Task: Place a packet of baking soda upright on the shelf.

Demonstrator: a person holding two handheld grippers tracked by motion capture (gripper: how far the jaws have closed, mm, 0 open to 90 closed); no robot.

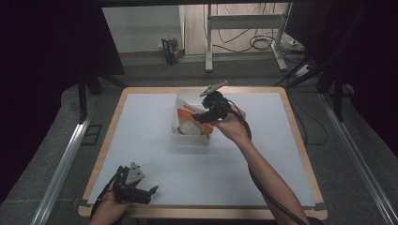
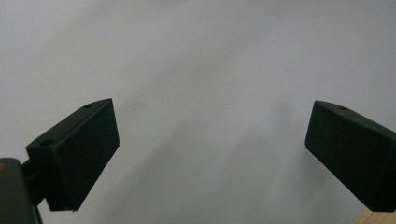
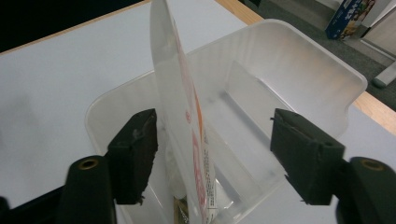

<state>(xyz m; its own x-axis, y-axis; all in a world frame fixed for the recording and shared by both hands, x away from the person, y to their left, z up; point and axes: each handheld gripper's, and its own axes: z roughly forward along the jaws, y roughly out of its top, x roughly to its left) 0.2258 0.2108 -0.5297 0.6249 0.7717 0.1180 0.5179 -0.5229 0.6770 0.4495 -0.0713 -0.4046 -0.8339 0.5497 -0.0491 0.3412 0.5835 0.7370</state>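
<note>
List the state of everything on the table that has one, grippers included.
Clear plastic bin: upright, open-topped, no lid.
White and orange flat pouch: standing on edge inside the bin, between the right gripper's jaws.
Right gripper: open, straddling the pouch.
Left gripper: open, holding nothing.

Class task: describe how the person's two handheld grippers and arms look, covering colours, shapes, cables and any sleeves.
Both the left gripper and right gripper are black, with blocky, wedge-shaped jaws, a grey three-cornered plate on top and a black trailing cable. The forearms are bare; no sleeves show.
</note>
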